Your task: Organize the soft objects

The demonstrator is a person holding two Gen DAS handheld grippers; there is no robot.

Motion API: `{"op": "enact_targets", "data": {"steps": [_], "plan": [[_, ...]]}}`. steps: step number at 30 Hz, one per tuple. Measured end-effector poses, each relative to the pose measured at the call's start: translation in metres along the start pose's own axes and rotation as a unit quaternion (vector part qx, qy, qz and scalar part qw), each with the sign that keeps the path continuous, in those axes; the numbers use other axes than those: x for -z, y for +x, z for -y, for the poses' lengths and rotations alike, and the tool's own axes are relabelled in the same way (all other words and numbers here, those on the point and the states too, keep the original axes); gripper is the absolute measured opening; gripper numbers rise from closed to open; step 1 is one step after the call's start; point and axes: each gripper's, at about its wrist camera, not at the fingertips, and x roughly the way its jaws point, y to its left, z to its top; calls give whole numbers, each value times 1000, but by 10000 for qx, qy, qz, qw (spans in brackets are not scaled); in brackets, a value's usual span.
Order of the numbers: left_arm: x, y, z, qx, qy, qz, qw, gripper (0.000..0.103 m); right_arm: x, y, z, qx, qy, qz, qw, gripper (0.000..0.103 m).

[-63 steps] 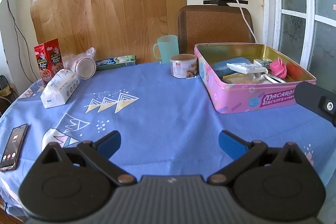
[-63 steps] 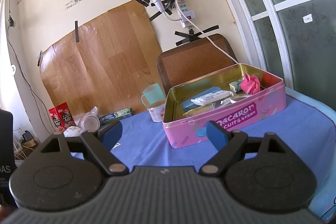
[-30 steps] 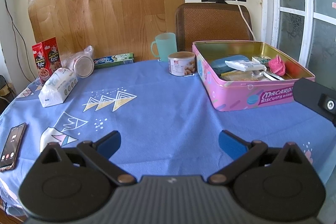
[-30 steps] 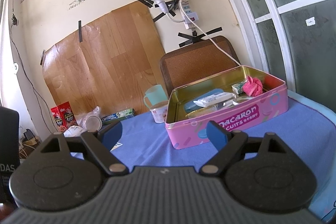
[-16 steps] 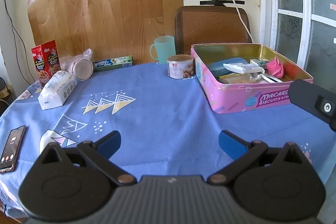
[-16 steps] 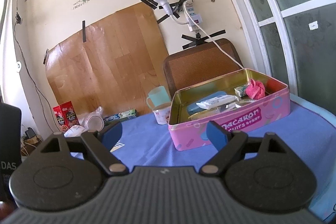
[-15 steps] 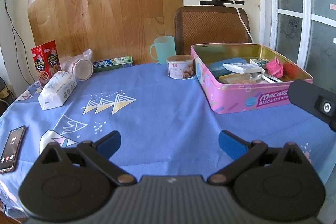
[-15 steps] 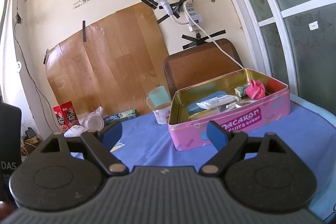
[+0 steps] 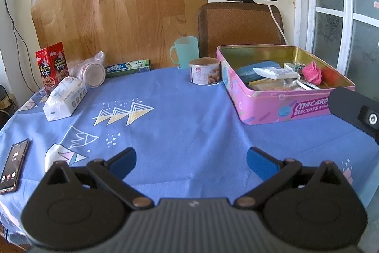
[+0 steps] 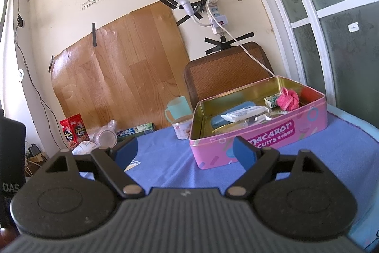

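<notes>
Jaws of both grippers stand wide apart with nothing between them: the left gripper [image 9: 190, 161] hovers over bare blue cloth on the tabletop [image 9: 180, 115], and the right gripper [image 10: 184, 152] is held higher, facing the pink biscuit tin [image 10: 267, 141]. That open tin sits at the right side of the tabletop and holds the soft pink fluffy item [image 9: 312, 74] toward its far right end, just beside a small patterned packet [image 9: 294, 66], with a white wrapped packet [image 9: 276, 72] lying on a blue case [image 9: 254, 69] nearer the middle. Just left of the tin stands a small can [image 9: 205, 71], with a teal mug [image 9: 185, 52] behind it. Along the far left edge lie a white tissue pack [image 9: 65, 97], a red snack box [image 9: 51, 66], a bagged round container [image 9: 93, 70] and a toothpaste box [image 9: 128, 66]. A phone [image 9: 13, 165] lies at the near left edge, well apart from the tin.
</notes>
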Motion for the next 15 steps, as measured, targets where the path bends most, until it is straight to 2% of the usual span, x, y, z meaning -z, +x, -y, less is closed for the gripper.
{"op": "enact_targets", "data": {"steps": [15], "plan": [[0,-2,-1,-6,50,46,10000,103,1,1,0,13,53,-48,10000,89]]}}
